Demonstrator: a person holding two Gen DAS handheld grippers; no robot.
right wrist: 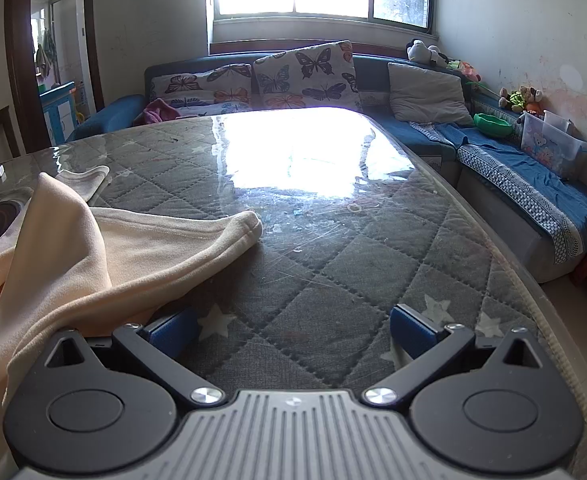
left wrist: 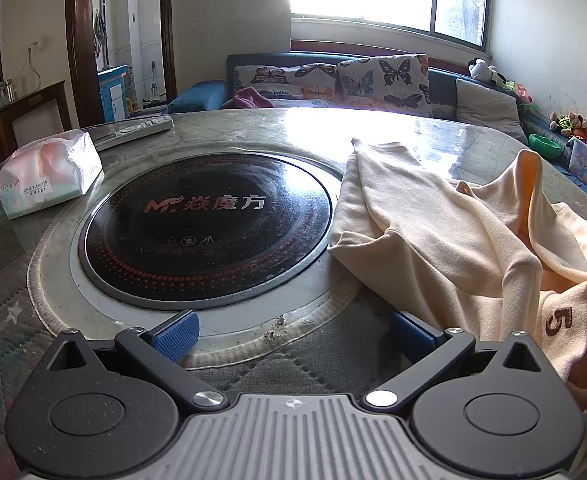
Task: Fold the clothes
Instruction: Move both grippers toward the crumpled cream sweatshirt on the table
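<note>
- The cream garment (left wrist: pixel 453 240) lies crumpled on the worktop (right wrist: pixel 333 272), between both tongs.
- Left tongs (left wrist: pixel 293 336) and right tongs (right wrist: pixel 293 332) stand apart, empty.
- Better to spread it flat first, then pinch the edges.

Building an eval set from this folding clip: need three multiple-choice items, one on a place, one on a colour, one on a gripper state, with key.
1. Where does the tissue pack lie relative to the black round cooktop?
A. left of it
B. on top of it
C. right of it

2. What colour is the garment?
A. navy
B. cream
C. red

3. How is the left gripper?
A. shut on the garment
B. shut on nothing
C. open

Key: 1 A, the pack sits beside the cooktop's left rim. 2 B, the cloth is pale cream with a brown 5. 3 C, the blue pads stand wide apart, nothing between them.
</note>
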